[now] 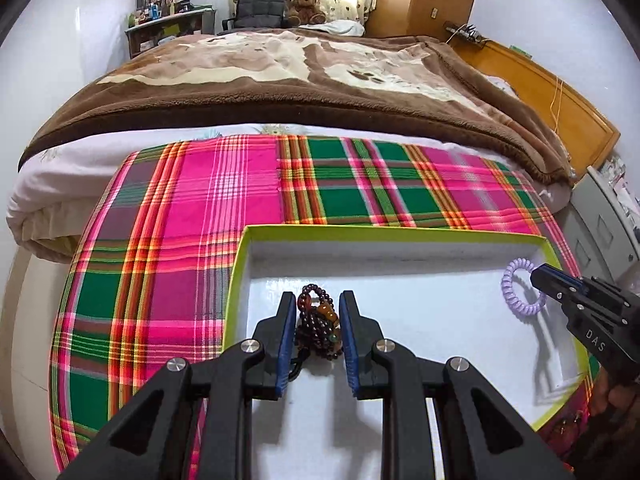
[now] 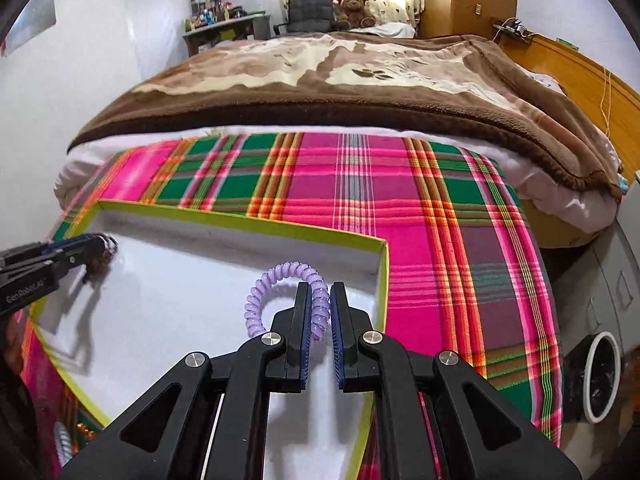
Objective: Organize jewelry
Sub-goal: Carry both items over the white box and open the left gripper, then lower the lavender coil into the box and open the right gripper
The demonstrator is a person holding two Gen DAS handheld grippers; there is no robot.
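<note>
A bunch of dark red-brown bead bracelets sits between the blue pads of my left gripper, which is shut on it over the left part of a white box with a lime-green rim. My right gripper is shut on a lilac spiral coil band, whose loop sticks out ahead of the fingers over the box's right corner. In the left wrist view the right gripper and coil band show at the right. The right wrist view has the left gripper and beads at the left, above their shadow.
The box lies on a pink and green plaid cloth at the foot of a bed with a brown blanket. A grey cabinet and a white-rimmed bin stand to the right. Small items lie by the box's near edge.
</note>
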